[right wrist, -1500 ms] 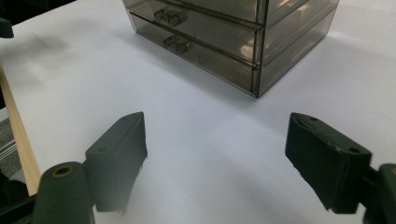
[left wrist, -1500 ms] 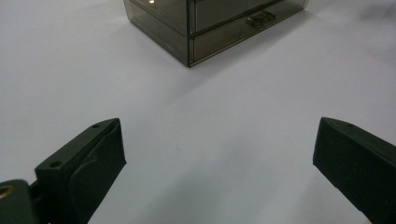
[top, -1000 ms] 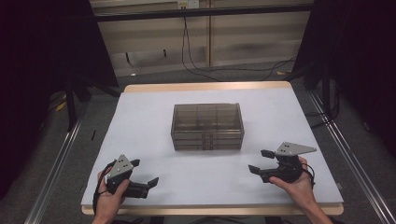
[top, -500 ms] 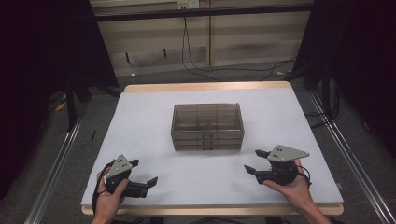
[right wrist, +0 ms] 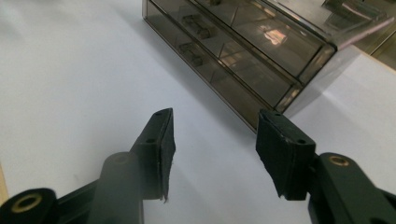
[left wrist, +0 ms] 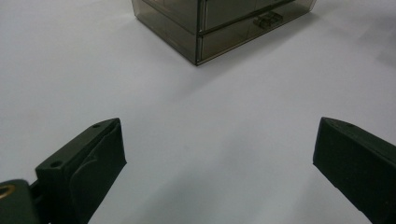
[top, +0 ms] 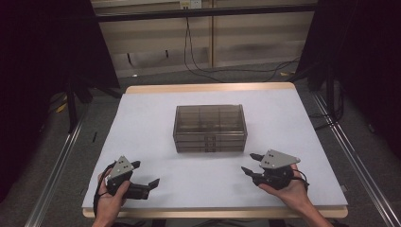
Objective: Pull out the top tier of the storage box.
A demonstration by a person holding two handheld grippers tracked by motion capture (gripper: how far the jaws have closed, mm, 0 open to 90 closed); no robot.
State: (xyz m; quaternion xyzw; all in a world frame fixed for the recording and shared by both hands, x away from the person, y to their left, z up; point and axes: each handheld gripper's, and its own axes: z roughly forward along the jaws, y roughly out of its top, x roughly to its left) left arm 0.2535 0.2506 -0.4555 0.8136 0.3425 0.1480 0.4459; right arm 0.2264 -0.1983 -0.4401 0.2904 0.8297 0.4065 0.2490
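A smoky, see-through drawer box (top: 210,127) stands in the middle of the white table (top: 156,118); its drawer fronts with small handles face the near edge. My left gripper (top: 146,173) rests near the front left, jaws wide apart over bare table, with the drawer box (left wrist: 219,23) ahead at the top of its view. My right gripper (top: 251,163) hovers at the front right, pointing left toward the box's front right corner. Its jaws have just been closing and now stand half apart with nothing between them (right wrist: 214,140); the drawer box (right wrist: 252,46) lies just beyond.
The table has a wooden rim (top: 208,88) at the far edge. Cables (top: 227,71) lie on the floor behind it, and metal rails (top: 54,165) run along both sides. Dark curtains flank the scene.
My right gripper has moved left, closer to the box, and its jaws have narrowed. The left gripper has stayed where it was.
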